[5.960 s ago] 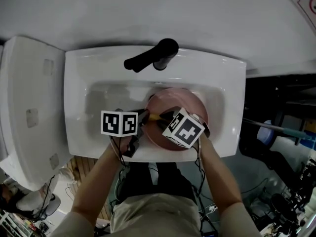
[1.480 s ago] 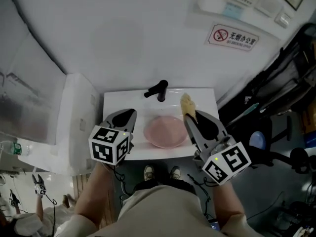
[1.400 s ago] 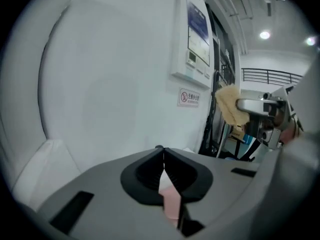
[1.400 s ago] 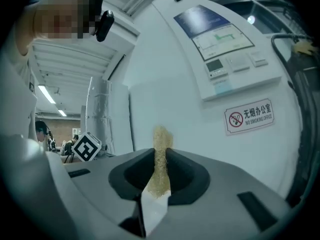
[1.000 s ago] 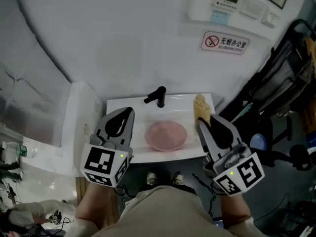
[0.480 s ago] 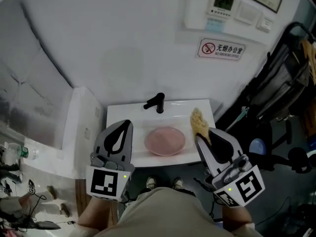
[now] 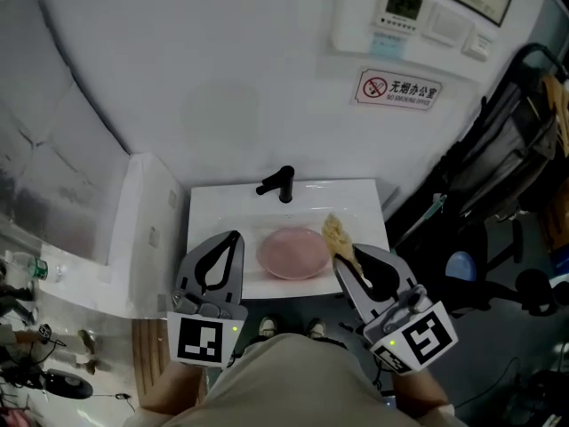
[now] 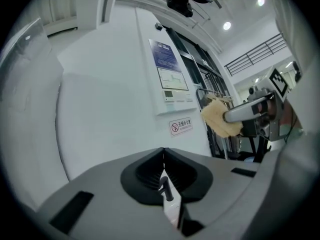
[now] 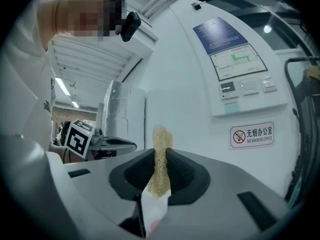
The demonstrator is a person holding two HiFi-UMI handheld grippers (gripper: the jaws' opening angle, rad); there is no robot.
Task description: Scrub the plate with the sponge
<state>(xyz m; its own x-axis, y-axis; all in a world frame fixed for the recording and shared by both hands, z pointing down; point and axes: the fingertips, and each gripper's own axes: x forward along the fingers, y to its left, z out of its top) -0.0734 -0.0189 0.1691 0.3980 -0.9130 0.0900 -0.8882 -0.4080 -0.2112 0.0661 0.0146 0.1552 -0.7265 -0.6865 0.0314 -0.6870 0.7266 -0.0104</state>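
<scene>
The pink plate (image 7: 292,253) lies in the basin of the white sink (image 7: 206,213), far below both grippers. My right gripper (image 7: 341,251) is shut on the yellow sponge (image 7: 336,235), which sticks out past its tips; the sponge (image 9: 160,160) shows pinched flat between the jaws in the right gripper view. My left gripper (image 7: 227,238) is shut with nothing in it, held over the sink's front left. In the left gripper view its jaws (image 8: 163,153) meet in a line, and the sponge (image 8: 220,117) shows at the right.
A black faucet (image 7: 279,185) stands at the back of the sink. A white cabinet (image 7: 142,229) sits left of the sink. A wall panel (image 7: 411,12) and a no-smoking sign (image 7: 398,89) hang above. Dark equipment (image 7: 498,158) crowds the right side.
Both grippers have drawn back from the sink and risen toward the camera since six seconds ago. Over the last second the right gripper with the sponge shifted left and lower in view.
</scene>
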